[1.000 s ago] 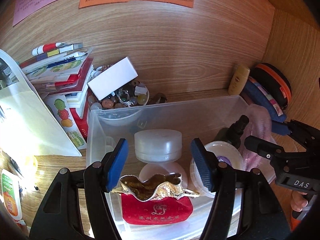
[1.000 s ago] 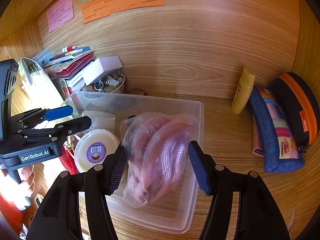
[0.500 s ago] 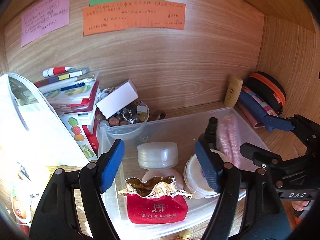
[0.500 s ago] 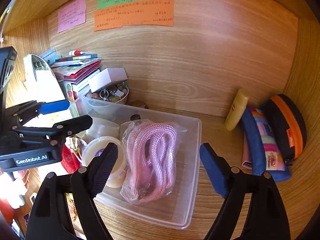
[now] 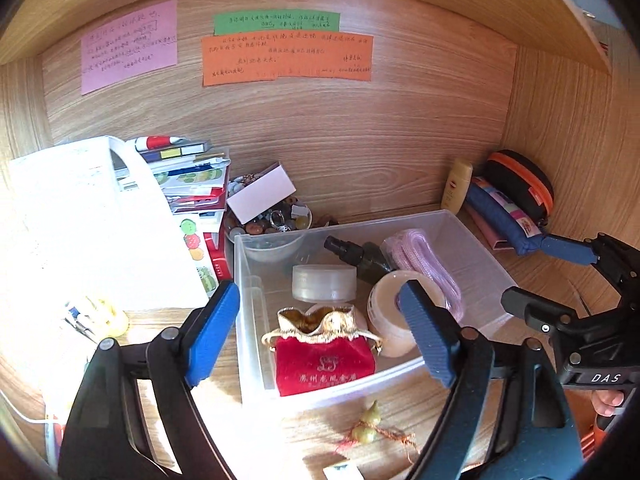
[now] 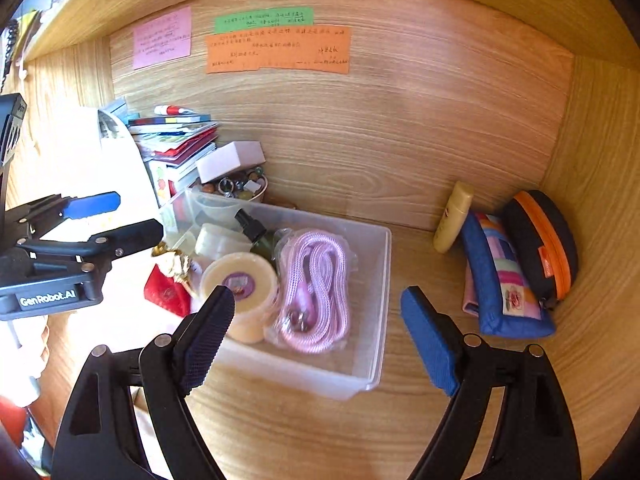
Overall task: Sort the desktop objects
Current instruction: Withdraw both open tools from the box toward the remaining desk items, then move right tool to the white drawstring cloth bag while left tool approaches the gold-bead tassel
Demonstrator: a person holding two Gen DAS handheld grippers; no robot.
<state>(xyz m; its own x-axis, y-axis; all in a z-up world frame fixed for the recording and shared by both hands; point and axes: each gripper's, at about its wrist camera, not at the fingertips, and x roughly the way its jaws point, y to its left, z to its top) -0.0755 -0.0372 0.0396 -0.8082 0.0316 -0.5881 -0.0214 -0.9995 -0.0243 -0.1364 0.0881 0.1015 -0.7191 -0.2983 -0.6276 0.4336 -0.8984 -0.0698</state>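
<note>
- You are facing a wooden alcove: three handwritten notes, pink (image 5: pixel 129 46), green (image 5: pixel 276 22) and orange (image 5: pixel 287 58), are stuck on its back wall, and a wooden counter (image 6: pixel 304 432) carries everything below.
- A clear plastic bin (image 6: pixel 380 280) sits near the middle of the counter.
- In the bin lie a red pouch (image 5: pixel 325 364) with a gold mouth at the near edge, a round white tub (image 6: pixel 239 280), a frosted jar (image 5: pixel 323 282), a dark spray bottle (image 5: pixel 354 254) and a bagged pink rope (image 6: pixel 316 284).
- Your left gripper (image 5: pixel 322 334) hangs above the bin's near left corner; its jaws are opening, nothing is gripped, and the red pouch lies below the gap.
- Your right gripper (image 6: pixel 318 344) stands wide apart and empty, with the rope bag and the bin's near wall below it.
- At 11 o'clock from the bin, a bowl of beads (image 5: pixel 268 222) with a white box (image 5: pixel 261 192) on top sits just beside a stack of books (image 6: pixel 176 136).
- At 3 o'clock, well apart from the bin, a yellow bottle (image 6: pixel 454 216), a blue patchwork case (image 6: pixel 500 280) and a black case with an orange zip (image 6: pixel 540 240) lean in the corner.
- A small gourd charm (image 5: pixel 370 424) lies on the counter at 6 o'clock, just in front of the bin.
</note>
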